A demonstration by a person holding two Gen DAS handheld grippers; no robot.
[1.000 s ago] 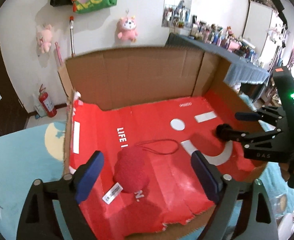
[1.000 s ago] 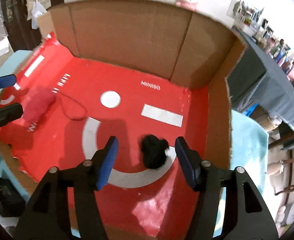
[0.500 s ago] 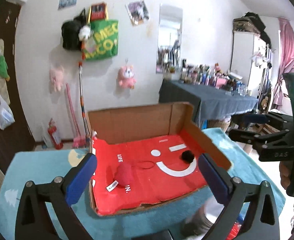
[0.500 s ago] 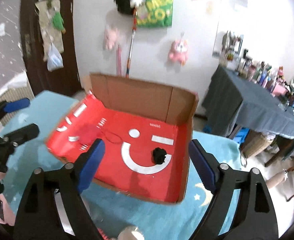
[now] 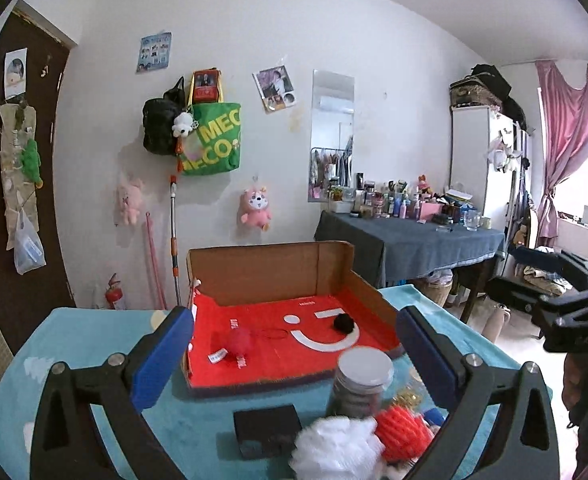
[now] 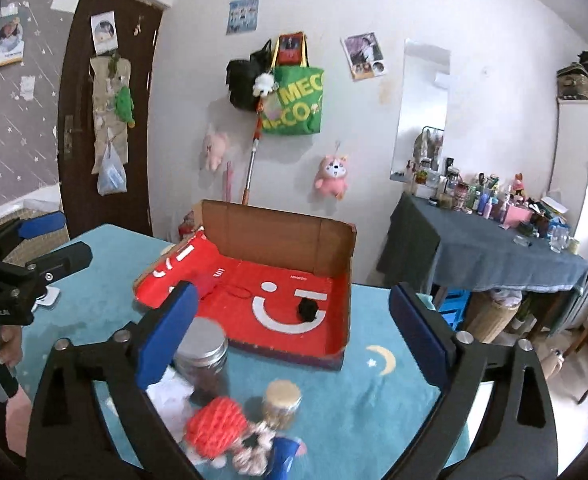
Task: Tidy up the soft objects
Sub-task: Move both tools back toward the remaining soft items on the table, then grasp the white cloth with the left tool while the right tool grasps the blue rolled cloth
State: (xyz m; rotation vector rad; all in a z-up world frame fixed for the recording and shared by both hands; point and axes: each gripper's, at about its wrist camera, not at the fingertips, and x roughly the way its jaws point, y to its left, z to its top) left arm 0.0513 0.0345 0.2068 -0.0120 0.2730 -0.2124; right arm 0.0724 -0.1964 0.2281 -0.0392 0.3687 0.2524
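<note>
With both the left gripper (image 5: 289, 354) and right gripper (image 6: 294, 330) spread wide and empty, its jaws just opened, the silver-lidded glass jar (image 6: 201, 356) at eleven o'clock of the orange ribbed soft ball (image 6: 215, 426) could be toppled if that ball is approached carelessly.

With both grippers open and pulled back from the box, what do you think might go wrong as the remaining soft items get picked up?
1. The white pom-pom and the orange ball sit right against the silver-lidded jar; a wide-open left gripper could knock the jar over.
2. The small gold-lidded jar stands beside the orange ball, so the right gripper might tip it.
3. The box has a low, ragged front edge; items dropped near it may roll out.
</note>
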